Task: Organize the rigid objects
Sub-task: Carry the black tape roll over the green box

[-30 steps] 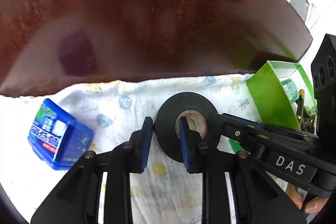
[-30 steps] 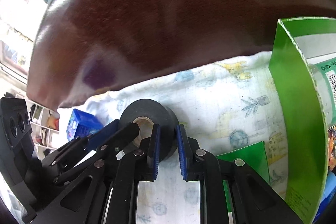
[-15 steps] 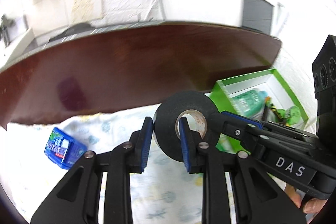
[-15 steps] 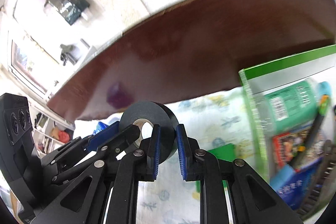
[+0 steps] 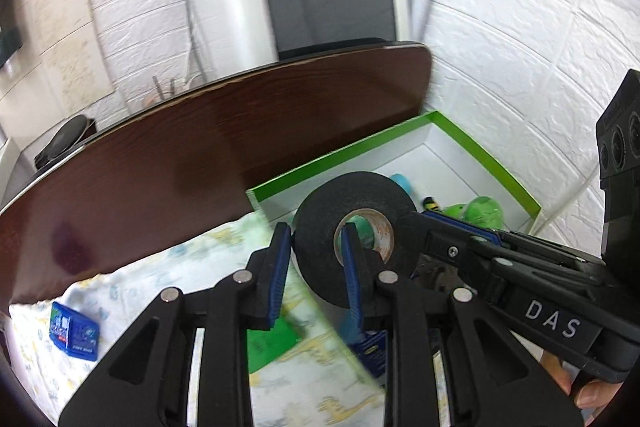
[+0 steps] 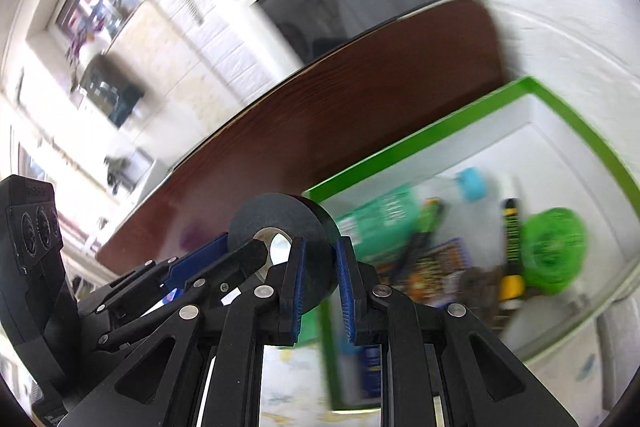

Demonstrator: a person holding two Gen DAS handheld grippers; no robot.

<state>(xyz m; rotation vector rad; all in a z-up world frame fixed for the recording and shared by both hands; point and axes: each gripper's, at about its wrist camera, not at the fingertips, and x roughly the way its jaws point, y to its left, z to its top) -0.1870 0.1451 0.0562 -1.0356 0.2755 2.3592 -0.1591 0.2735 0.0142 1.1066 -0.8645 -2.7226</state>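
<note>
Both grippers pinch the same black roll of tape with a pale cardboard core [image 5: 354, 227], held in the air above the near left corner of the open green-rimmed cardboard box with white inner walls [image 5: 486, 151]. The left gripper [image 5: 314, 267] clamps the roll's wall with 1 blue-padded finger outside and 1 inside the core hole. The right gripper [image 6: 320, 279] grips the roll's opposite side, its 2 blue pads pressed on the wall from either face.

Inside the box lie a teal bottle with a blue cap [image 6: 380, 211], a black and yellow marker [image 6: 510, 247], a green round object [image 6: 554, 247] and some printed packets, all blurred.

On the pale printed cloth [image 5: 132, 291] at the near left sits a small blue rectangular tin [image 5: 74, 331], well apart from the box. The dark brown wooden tabletop [image 5: 200, 167] stretches beyond the cloth, and a white appliance with a dark window [image 5: 328, 3] stands against the far brick wall.
</note>
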